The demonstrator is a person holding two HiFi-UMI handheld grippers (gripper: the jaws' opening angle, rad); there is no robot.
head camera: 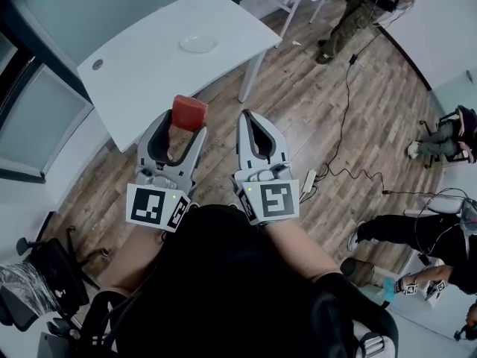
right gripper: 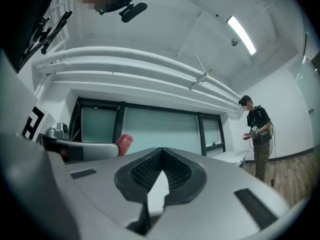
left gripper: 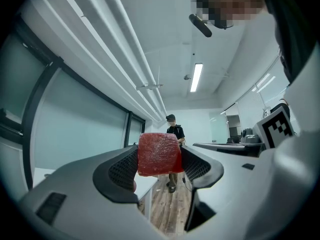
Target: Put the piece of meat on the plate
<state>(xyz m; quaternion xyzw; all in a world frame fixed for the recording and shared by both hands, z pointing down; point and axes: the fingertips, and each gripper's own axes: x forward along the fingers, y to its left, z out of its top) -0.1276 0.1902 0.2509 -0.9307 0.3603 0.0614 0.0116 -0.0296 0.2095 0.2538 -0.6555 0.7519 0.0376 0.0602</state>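
A red block of meat (head camera: 189, 112) is clamped between the tips of my left gripper (head camera: 184, 124), held in the air in front of the white table (head camera: 141, 73). In the left gripper view the meat (left gripper: 159, 153) fills the gap and both pads press on its sides. A small clear plate (head camera: 198, 43) lies on the far part of that table, well beyond the meat. My right gripper (head camera: 253, 119) hangs beside the left one, shut with nothing in it; its pads meet in the right gripper view (right gripper: 161, 154), where the meat (right gripper: 124, 143) shows at the left.
The wood floor carries a black cable and a white power strip (head camera: 308, 185). People (head camera: 440, 237) are at the right edge, and another person (head camera: 365, 6) stands at the top by a second table. An office chair (head camera: 37, 274) stands at the lower left.
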